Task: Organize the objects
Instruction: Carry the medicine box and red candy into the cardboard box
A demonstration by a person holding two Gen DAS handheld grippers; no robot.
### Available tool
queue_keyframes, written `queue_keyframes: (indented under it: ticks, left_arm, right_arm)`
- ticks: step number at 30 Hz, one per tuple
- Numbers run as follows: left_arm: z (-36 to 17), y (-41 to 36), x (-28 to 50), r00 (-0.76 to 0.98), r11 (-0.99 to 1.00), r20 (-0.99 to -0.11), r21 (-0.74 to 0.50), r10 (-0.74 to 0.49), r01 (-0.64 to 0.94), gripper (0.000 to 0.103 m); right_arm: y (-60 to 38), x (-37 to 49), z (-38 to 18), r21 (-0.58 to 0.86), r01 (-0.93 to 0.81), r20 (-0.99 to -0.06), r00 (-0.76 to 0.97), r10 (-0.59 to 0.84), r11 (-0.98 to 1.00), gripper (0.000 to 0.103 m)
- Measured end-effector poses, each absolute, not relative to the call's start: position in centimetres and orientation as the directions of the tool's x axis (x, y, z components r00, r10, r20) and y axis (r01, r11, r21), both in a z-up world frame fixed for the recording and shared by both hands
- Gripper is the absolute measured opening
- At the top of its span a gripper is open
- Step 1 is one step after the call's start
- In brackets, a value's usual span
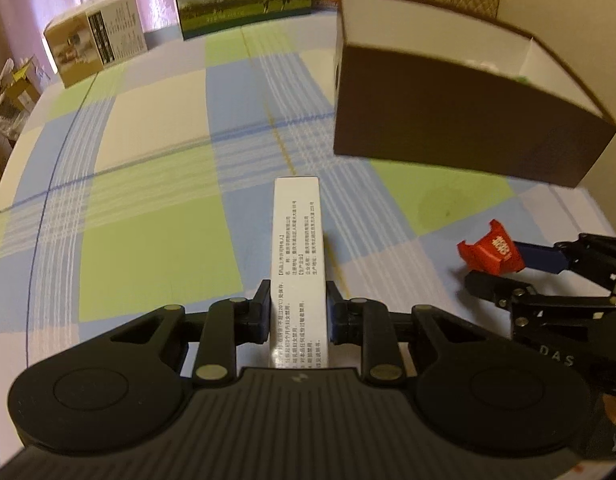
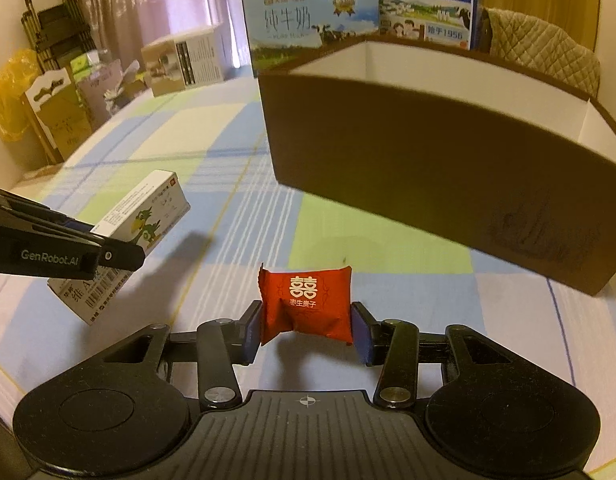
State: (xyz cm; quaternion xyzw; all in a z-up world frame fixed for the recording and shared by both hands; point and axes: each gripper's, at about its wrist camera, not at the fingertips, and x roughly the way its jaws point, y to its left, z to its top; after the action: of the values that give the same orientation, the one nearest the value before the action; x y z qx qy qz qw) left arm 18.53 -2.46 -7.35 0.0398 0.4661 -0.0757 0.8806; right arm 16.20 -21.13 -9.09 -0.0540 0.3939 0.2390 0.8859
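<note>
Two loads are hanging in the air at once, and that is worrying me. I am holding the carton [image 1: 298, 264] in the left gripper [image 1: 298, 312], jaws closed on its near end only, so its long free end could be levering down and slipping as I swing it. I am pinching the red candy [image 2: 306, 304] in the right gripper [image 2: 306, 326], jaws nearly shut on its soft wrapper (slick foil, I am guessing), which could be squirming loose. Both are hovering above the cloth [image 1: 156, 240], just short of the brown box [image 2: 407, 168]; its near wall is standing high, so I am risking clipping the rim.
</note>
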Motion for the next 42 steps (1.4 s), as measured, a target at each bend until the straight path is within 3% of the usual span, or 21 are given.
queue_keyframes:
  ticks: [13, 20, 29, 42]
  left_arm:
    - [-0.6, -4.7, 20.9, 0.638, 0.97, -0.747, -0.032, -0.184, 0.243, 0.022]
    - [3.0, -8.1, 25.2, 0.69, 0.954, -0.693, 0.012, -0.208, 0.3, 0.022]
    - [3.8, -12.7, 31.3, 0.703, 0.945, -0.674, 0.023, -0.226, 0.325, 0.022]
    - [-0.3, -16.0, 36.9, 0.633, 0.952, -0.753, 0.027, -0.18, 0.303, 0.022]
  right_arm:
    - [-24.4, 17.7, -2.7, 0.109, -0.462, -0.62, 0.661, 0.423, 0.88, 0.042]
    - [-28.7, 22.4, 1.0, 0.135, -0.384, -0.571, 0.723, 0.389, 0.913, 0.042]
    - [-32.3, 28.1, 2.8, 0.117, -0.331, -0.588, 0.737, 0.333, 0.937, 0.042]
    - [-32.5, 32.0, -0.1, 0.148, -0.286, -0.663, 0.682, 0.31, 0.947, 0.042]
